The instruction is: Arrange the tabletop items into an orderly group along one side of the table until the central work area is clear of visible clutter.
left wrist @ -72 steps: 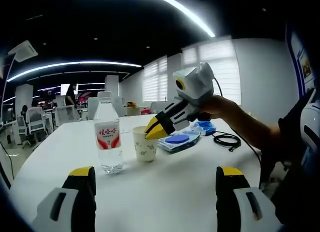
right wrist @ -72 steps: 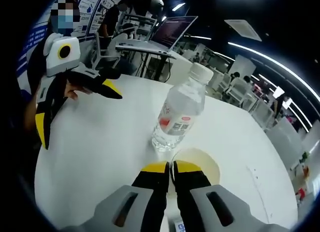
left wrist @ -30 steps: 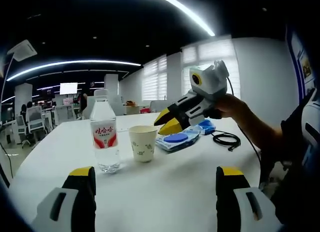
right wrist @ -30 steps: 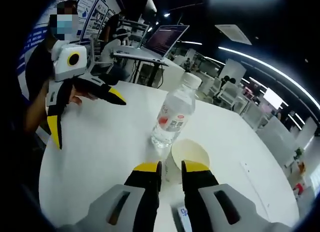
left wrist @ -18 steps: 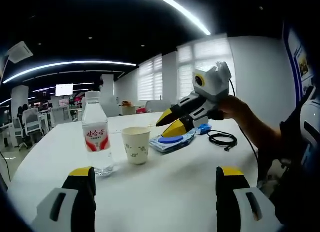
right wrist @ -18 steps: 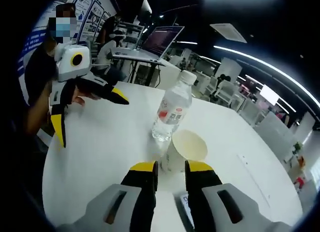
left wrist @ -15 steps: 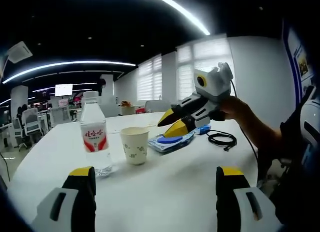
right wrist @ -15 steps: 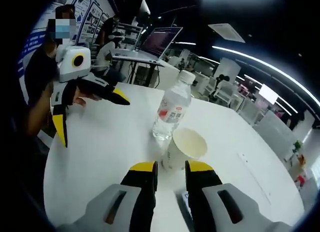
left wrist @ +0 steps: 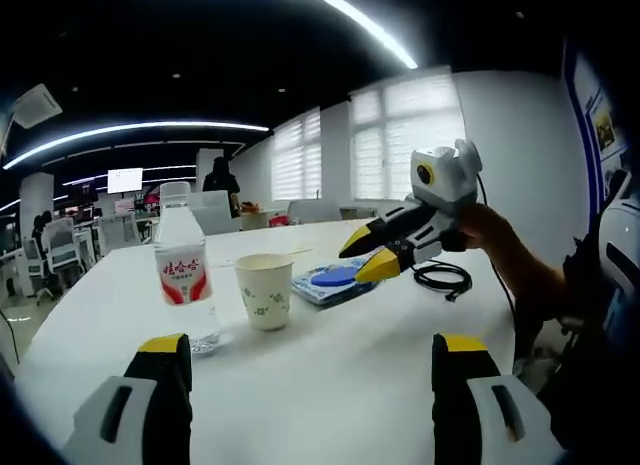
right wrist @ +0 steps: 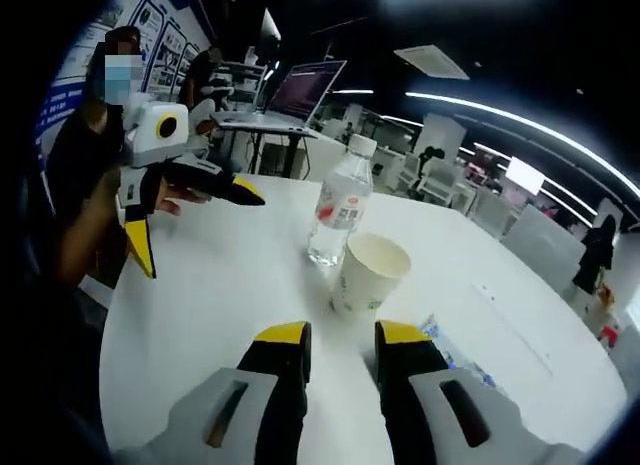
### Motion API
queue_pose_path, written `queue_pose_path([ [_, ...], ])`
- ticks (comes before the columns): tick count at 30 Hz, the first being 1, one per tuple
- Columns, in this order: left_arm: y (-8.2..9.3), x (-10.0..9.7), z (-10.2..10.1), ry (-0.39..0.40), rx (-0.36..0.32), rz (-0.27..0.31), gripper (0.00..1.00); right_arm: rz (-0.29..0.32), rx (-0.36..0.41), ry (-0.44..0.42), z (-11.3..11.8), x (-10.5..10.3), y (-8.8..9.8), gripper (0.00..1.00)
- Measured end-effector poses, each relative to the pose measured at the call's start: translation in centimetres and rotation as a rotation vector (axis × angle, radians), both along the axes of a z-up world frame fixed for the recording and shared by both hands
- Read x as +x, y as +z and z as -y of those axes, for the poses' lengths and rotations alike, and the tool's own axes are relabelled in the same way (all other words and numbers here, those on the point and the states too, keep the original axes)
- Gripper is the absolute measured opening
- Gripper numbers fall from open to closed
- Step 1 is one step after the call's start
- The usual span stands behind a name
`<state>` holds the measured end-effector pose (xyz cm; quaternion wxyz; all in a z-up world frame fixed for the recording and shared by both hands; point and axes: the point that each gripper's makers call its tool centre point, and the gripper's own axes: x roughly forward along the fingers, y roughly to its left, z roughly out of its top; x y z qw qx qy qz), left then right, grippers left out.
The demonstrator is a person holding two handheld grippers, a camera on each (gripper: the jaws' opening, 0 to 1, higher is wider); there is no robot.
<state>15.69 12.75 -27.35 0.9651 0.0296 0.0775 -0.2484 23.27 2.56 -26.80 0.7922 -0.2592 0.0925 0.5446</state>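
A clear water bottle [left wrist: 180, 285] with a red label stands on the white table [left wrist: 330, 385]. Just to its right stands a paper cup [left wrist: 264, 291], upright. Beyond the cup lies a blue wipes packet [left wrist: 335, 281]. My left gripper [left wrist: 312, 360] is open wide, low over the near table, with nothing between its jaws. My right gripper [left wrist: 362, 259] hovers over the packet, to the cup's right. In the right gripper view, the right gripper [right wrist: 340, 337] is open just short of the cup [right wrist: 368, 275], with the bottle [right wrist: 338, 210] behind it. The left gripper [right wrist: 195, 228] hangs at the left.
A black cable [left wrist: 440, 277] is coiled near the table's right edge. The packet [right wrist: 455, 350] lies right of my right jaws. A laptop [right wrist: 300, 95] stands on a desk beyond the table. Office chairs and people stand far behind.
My right gripper, shut on the cup's rim 2.4 s ago, has opened, let the cup go and drawn back from it. The cup stays beside the bottle.
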Motion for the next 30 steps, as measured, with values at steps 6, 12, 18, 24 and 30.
queue_pose_path([
  [6,-0.4,-0.5,0.0,-0.004,0.009,-0.007,1.00,-0.018,0.014,-0.025,1.5,-0.4,-0.7,0.28],
  [12,-0.7,-0.6,0.1,-0.014,0.017,-0.011,1.00,-0.025,0.020,-0.055,3.3,-0.6,-1.5,0.31],
  [18,-0.9,-0.6,0.4,-0.025,0.025,-0.013,1.00,-0.035,0.032,-0.088,4.7,-1.2,-1.9,0.33],
  [24,-0.7,-0.7,0.4,-0.027,0.032,-0.003,1.00,-0.027,0.045,-0.121,6.9,-0.8,-1.6,0.36],
  [30,-0.8,-0.9,0.6,-0.030,0.037,-0.006,1.00,-0.023,0.047,-0.146,8.6,-0.7,-1.7,0.39],
])
